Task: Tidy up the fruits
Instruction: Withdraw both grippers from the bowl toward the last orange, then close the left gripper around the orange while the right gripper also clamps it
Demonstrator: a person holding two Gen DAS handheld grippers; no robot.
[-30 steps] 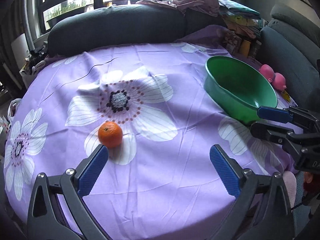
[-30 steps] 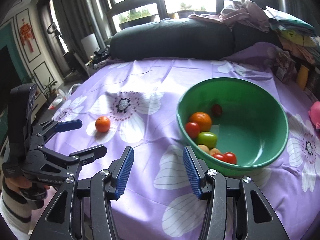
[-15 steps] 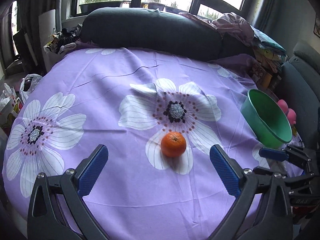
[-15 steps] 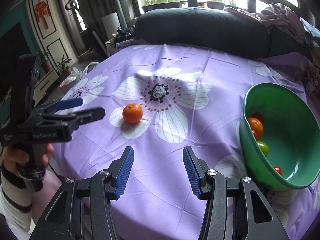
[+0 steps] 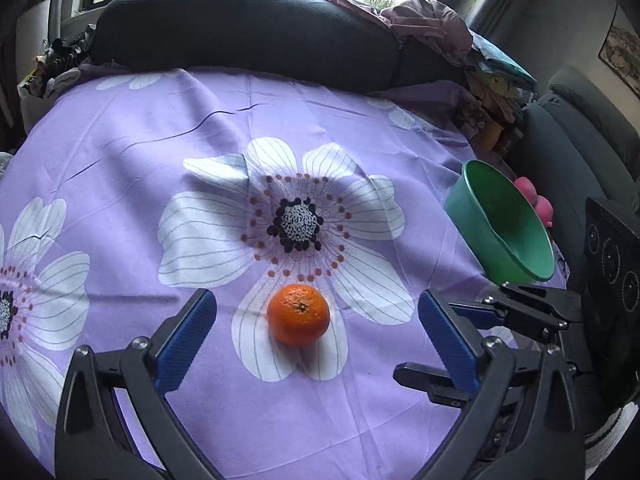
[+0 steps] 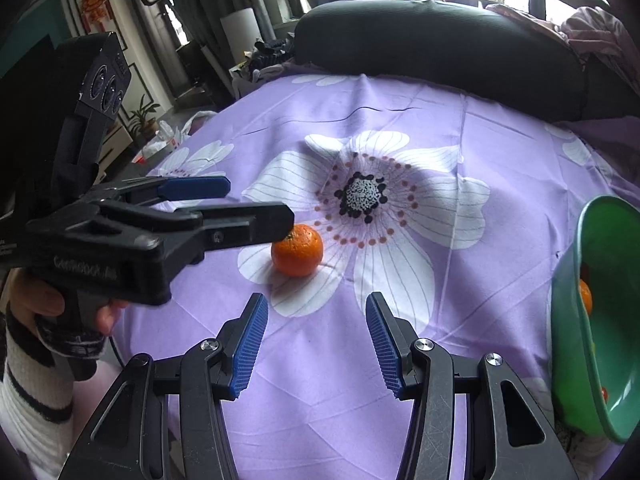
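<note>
left gripper [image 5: 316, 340]: jaws spread wide, nothing between pads, angled down at cloth
orange [image 5: 298, 314]: on a white petal, lined up with the gap of left gripper, just beyond its tips, not touched
right gripper [image 6: 314, 346]: jaws partly apart, empty; orange sits beyond, left of its centre line
free room: bare cloth all round orange
green bowl [image 5: 504, 224]: far right near table edge, fruit inside
surface: purple floral tablecloth [image 5: 200, 128]; dark sofa [image 5: 248, 28] behind
</note>
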